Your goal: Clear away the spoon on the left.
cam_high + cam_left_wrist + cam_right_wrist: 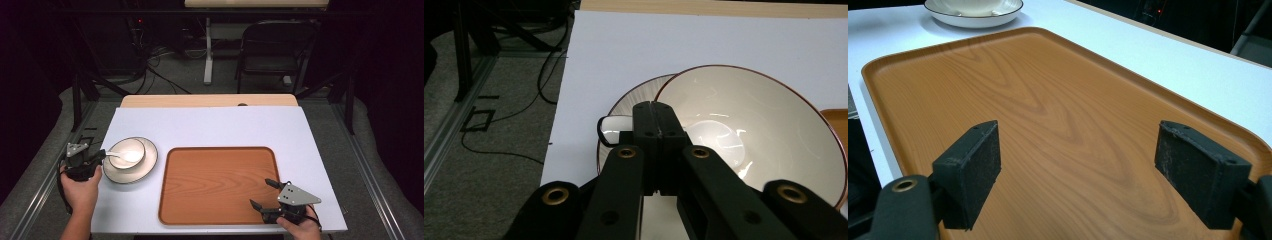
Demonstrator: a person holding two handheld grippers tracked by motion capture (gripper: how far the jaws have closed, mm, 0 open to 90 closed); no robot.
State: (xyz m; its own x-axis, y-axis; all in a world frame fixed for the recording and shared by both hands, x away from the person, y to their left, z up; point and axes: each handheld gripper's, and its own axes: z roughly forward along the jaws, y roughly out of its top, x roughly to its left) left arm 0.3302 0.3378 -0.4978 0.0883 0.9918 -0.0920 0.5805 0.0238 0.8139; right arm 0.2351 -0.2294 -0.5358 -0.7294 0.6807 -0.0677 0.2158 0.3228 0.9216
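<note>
A white bowl (136, 145) with a dark rim stands on a white plate (148, 165) at the left of the white table. A white spoon (128, 156) lies in the bowl, its handle pointing left. My left gripper (101, 155) is shut on that handle. In the left gripper view the jaws (655, 112) are pressed together over the spoon handle (614, 128), at the edge of the bowl (774, 115) and plate (634, 97). My right gripper (264, 193) hangs open over the near right corner of the wooden tray (215, 185), nothing between its pads (973, 165).
The tray (1048, 95) is bare. The plate (973, 20) lies beyond its far corner in the right gripper view. A wooden table edge (210, 100) runs behind the white surface. A folding chair (275, 45) and floor cables (160, 75) lie farther back.
</note>
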